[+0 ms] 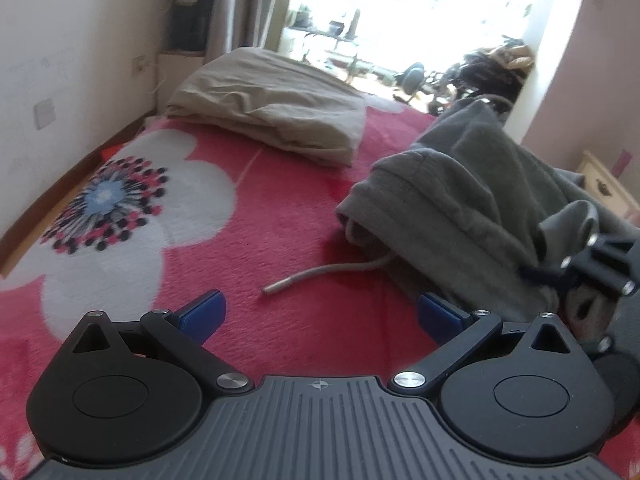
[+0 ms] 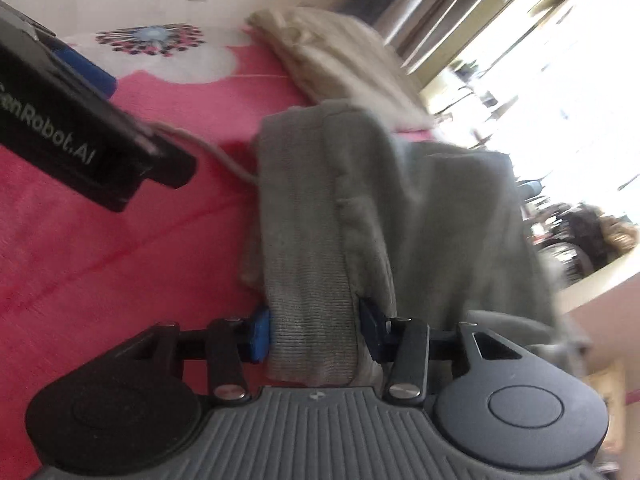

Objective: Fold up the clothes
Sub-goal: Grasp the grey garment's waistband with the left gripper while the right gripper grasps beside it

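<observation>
Gripping the grey garment [image 2: 320, 220], the right tool [image 2: 314, 330] is half-closed.

A bedroom in a home: a bed covered by a plush pink blanket [image 1: 280, 216] with a big white flower printed near its left edge, and a folded beige cover [image 1: 272, 108] lying toward the bed's far edge. A cream wall [image 1: 60, 60] with a switch plate and a socket runs along the left side, grey curtains [image 1: 256, 0] hang at the far corner, and beyond them a bright sunlit doorway [image 1: 400, 12] opens onto cluttered furniture (too overexposed to make out)
</observation>
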A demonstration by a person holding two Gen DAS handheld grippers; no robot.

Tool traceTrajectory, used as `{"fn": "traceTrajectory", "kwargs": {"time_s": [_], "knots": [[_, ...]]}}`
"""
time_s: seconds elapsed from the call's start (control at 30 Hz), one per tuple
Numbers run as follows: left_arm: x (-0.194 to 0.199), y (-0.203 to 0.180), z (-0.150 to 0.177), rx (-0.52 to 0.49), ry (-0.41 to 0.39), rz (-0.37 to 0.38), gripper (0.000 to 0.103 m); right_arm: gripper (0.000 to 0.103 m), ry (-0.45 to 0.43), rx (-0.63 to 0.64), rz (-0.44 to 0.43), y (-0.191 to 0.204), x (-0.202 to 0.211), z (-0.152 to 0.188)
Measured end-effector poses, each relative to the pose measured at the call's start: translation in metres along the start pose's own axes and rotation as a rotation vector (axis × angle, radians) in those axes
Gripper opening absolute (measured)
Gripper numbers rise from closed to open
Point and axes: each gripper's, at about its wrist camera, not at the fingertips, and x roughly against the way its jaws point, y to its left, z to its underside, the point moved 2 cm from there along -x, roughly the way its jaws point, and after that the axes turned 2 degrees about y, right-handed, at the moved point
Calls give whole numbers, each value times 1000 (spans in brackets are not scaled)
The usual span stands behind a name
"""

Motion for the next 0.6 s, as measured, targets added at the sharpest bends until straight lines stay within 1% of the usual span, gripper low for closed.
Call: {"fn": "traceTrajectory", "kwargs": {"time_s": [0.03,0.07,0.17,0.2,0.27,0.3,0.4,0.5,0.6], "knots": [[-1,-2,0,-7,-5,16,103,43,-8,16,32,-4,3,1],[-1,-5,0,-16,-10,36,103,15,-17,27,63,-8,7,1],[-2,-16,0,-47,-19,90,103,11,-62,-51,136,-44,22,-10],[-4,-19,-1,-53,-17,97,103,9,-77,-87,154,-58,27,-14],[-9,-27,-1,-72,-1,129,103,8,-100,-147,191,-86,31,-22],[-12,-30,-1,-78,9,141,103,5,-112,-170,201,-97,32,-25],[-26,-41,-3,-75,40,166,103,4,-146,-240,204,-124,35,-34],[-44,-47,-6,-50,47,186,103,4,-175,-265,207,-137,35,-43],[-63,-49,-10,-28,53,158,102,4,-186,-258,210,-138,30,-43]]}}
